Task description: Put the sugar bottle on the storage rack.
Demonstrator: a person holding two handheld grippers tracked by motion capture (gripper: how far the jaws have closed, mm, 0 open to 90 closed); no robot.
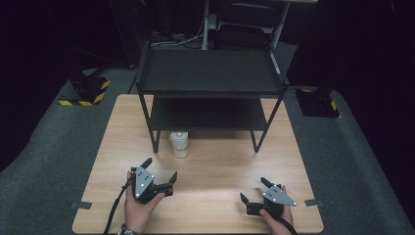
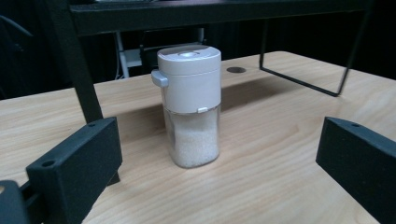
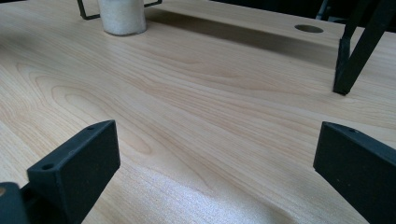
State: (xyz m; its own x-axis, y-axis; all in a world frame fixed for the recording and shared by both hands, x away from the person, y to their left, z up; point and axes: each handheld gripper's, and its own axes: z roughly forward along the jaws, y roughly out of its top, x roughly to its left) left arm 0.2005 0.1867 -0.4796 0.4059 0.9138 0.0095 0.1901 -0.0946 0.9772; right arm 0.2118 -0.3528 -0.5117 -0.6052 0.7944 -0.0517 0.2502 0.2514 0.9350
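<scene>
Facing my spread left fingers, the upright shaker stands on the desk by the rack, nearer that hand than my right fingers, also spread and empty.

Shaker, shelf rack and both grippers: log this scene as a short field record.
shaker: white-capped clear shaker with white grains, upright on the wooden table
shaker place: by the front left leg of the black shelf rack, at its front edge
left gripper: open, empty, pointed at the shaker, apart from it
right gripper: open, empty, over bare table
rack shelves: both look bare
</scene>
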